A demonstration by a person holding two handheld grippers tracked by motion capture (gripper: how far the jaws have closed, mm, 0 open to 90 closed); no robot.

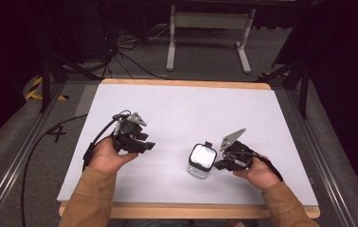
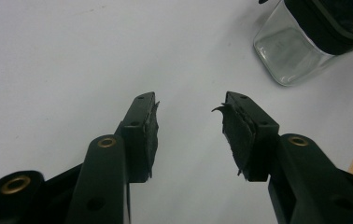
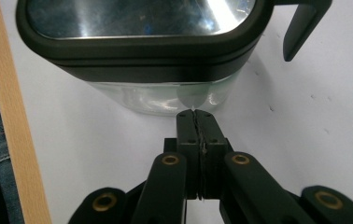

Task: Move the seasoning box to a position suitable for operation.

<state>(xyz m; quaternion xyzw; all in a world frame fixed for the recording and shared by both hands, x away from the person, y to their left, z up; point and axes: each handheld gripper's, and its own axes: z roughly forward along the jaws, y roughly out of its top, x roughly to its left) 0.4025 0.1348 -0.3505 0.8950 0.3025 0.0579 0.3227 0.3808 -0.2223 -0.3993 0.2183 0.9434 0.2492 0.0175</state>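
Note:
A square clear glass jar [image 1: 201,161] with a black-rimmed lid stands on the white table [image 1: 182,109], right of centre near the front. My right gripper [image 1: 218,165] sits just right of it, shut, with its tips against the jar's glass wall [image 3: 165,95]; the jaws [image 3: 196,116] press together with nothing between them. A black latch arm [image 3: 300,28] hangs off the lid. My left gripper [image 1: 149,145] hovers at the left, open and empty, its worn pads [image 2: 152,128] well apart. The jar [image 2: 296,51] lies beyond it, up and to the right.
The table's wooden front edge [image 1: 191,208] runs close behind both hands. A metal stand [image 1: 210,33] and cables lie on the floor beyond the far edge. Black frame rails flank the table on both sides.

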